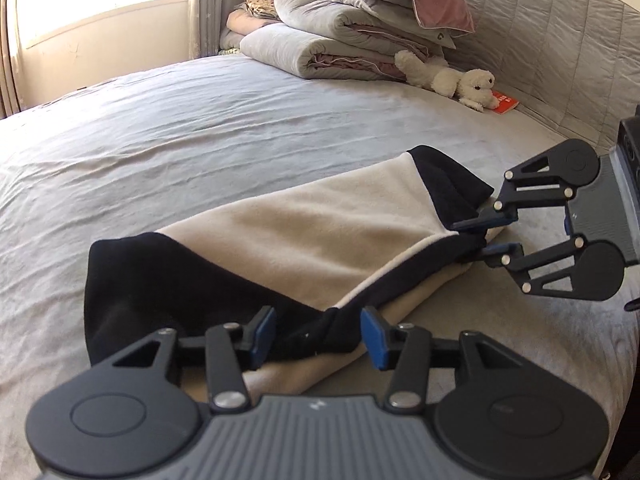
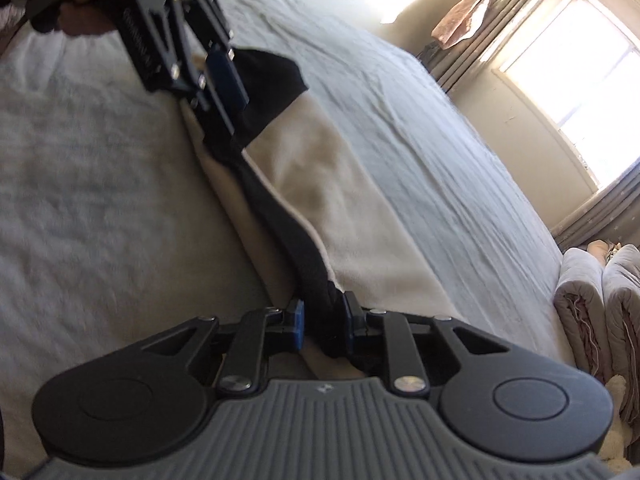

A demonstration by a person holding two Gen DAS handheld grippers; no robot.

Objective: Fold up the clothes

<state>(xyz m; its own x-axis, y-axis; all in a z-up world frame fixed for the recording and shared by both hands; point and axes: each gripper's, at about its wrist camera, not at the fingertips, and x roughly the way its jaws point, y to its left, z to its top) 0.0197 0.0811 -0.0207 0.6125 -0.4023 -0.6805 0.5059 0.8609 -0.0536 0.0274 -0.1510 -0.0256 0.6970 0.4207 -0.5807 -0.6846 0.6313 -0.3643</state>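
Cream fleece garment w/ black trim [image 1: 304, 220] lies partly folded on the grey-sheeted bed [image 1: 200, 128], running from 7 o'clock to 2 o'clock in the left wrist view. Left gripper [image 1: 318, 336] has its blue pads spread wide, black hem bunched between them but not pinched. Right gripper [image 2: 322, 326] is clamped on the black edge band. Judgement: close the left on the hem before lifting, keep the band taut btwn both, carry the edge over evenly toward 11 o'clock so corners meet, no twist.
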